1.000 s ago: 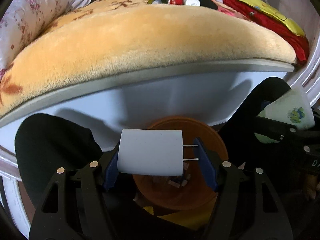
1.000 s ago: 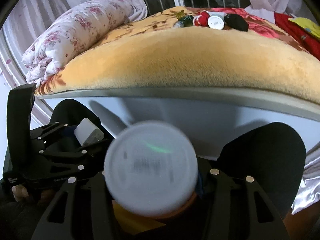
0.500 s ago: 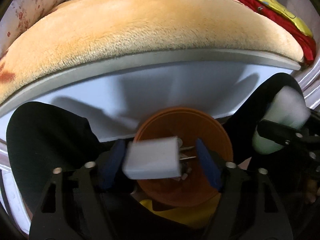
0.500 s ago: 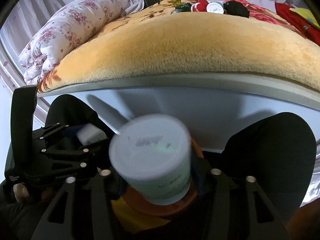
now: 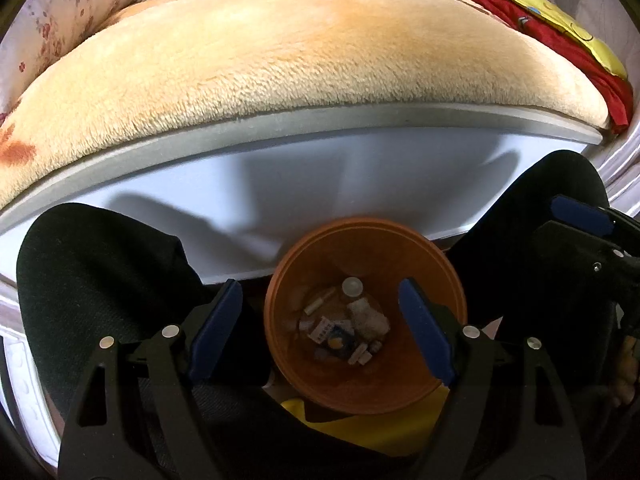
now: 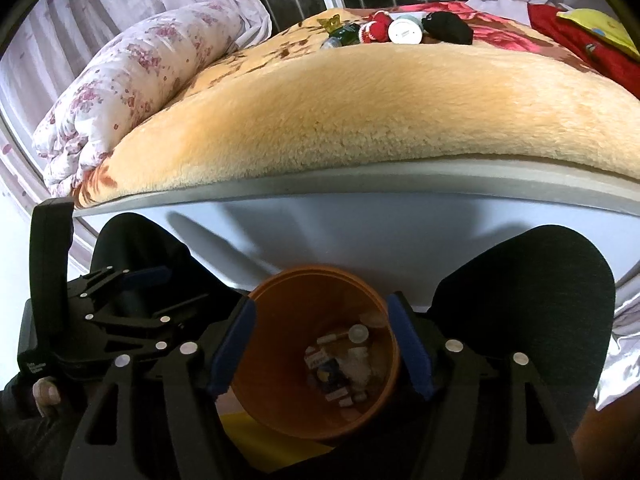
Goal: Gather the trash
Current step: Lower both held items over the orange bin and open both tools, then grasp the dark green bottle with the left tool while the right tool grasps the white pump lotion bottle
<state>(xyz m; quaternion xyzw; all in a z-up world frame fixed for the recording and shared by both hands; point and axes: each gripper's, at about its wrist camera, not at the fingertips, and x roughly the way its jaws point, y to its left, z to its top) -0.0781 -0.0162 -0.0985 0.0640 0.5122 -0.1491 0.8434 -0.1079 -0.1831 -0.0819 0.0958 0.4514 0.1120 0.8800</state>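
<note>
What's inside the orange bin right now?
The orange bin holds small trash at the bottom: a white round cap, a crumpled white wad and a small printed packet. Anything beneath that litter is covered.

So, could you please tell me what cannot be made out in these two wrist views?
- Trash in the orange bin: both views, scraps too small to identify.
- Bin's base and the floor: hidden by both open, empty hand-held grippers, left and right (jaws opening).
- Items far back on the bed: small; cut by the top edge in the left view.
- Yellow object under the bin: mostly hidden.
</note>
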